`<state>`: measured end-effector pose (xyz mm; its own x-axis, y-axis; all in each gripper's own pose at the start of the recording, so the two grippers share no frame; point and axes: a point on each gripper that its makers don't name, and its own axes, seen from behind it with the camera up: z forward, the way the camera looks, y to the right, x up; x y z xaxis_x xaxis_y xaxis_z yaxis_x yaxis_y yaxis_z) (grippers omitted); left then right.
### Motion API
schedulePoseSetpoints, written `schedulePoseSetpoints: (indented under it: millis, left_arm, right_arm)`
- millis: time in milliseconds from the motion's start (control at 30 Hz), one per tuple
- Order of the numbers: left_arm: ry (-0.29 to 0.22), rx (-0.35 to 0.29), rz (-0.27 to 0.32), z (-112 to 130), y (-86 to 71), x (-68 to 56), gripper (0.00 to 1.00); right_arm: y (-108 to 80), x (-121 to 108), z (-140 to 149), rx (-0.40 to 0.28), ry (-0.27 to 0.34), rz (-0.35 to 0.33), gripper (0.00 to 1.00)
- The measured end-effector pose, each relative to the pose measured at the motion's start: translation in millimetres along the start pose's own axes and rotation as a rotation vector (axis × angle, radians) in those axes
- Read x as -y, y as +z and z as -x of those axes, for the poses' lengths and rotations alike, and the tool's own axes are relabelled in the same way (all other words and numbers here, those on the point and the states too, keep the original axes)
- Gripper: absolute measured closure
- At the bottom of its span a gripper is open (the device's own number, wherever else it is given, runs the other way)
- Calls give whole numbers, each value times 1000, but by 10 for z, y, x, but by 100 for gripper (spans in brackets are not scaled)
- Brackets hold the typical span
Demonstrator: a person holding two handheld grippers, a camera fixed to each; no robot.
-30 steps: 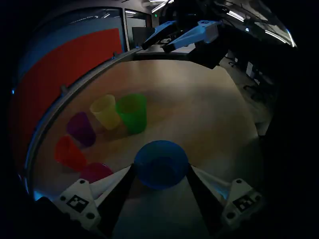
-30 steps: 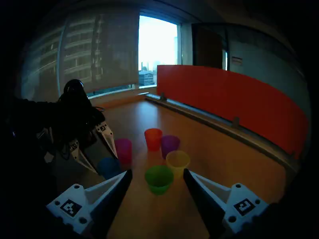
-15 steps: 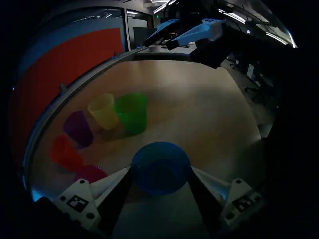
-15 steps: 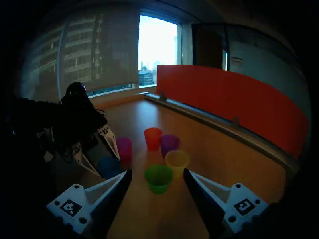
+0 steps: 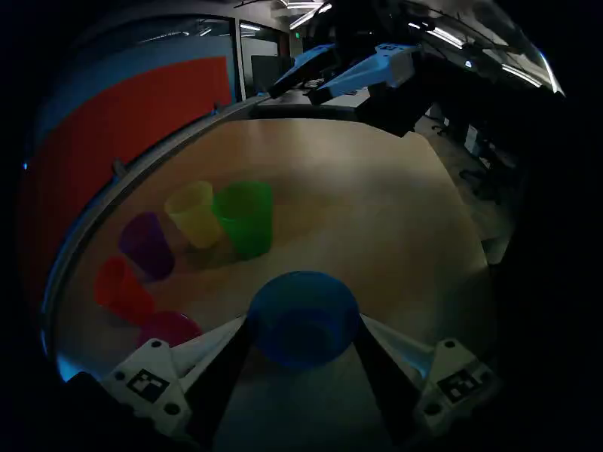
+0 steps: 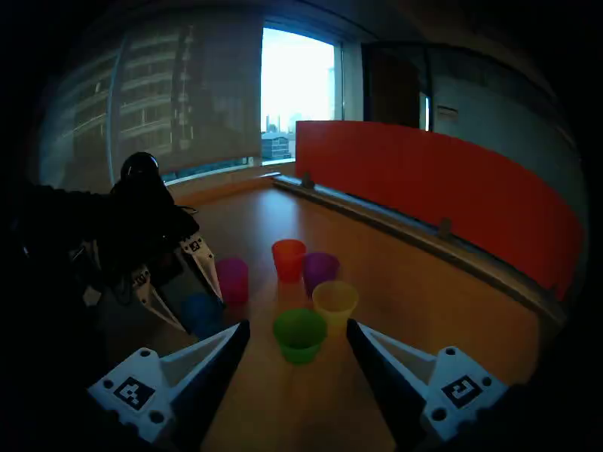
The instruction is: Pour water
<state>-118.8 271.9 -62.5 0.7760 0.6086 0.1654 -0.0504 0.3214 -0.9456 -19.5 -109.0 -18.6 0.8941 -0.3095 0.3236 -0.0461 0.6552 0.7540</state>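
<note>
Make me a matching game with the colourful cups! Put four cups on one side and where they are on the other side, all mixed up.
Cups:
1. blue cup
2. green cup
3. red cup
4. yellow cup

Places:
A. right next to the green cup, in front of the purple cup
B. between the fingers of the left gripper
C. closest in front of the open right gripper
D. between the pink cup and the purple cup

Pairs: 1-B, 2-C, 3-D, 4-A
</note>
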Motion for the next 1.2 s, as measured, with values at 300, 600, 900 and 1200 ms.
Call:
schedulePoseSetpoints:
  millis: [300, 600, 900, 1200]
  left_arm:
    - [-42, -90, -18, -231, -228, 66, 12]
    - [-33, -200, -91, -538, -536, 240, 12]
    - [-48, -301, -151, -843, -804, 425, 12]
    - [-61, -380, -194, -1060, -1014, 566, 13]
  right_arm:
    - [50, 8, 26, 7, -1, -1, 1]
    - [113, -11, 58, 13, 2, 2, 1]
    - [189, -18, 128, 32, -6, 3, 1]
    - [279, -22, 241, 63, -16, 4, 1]
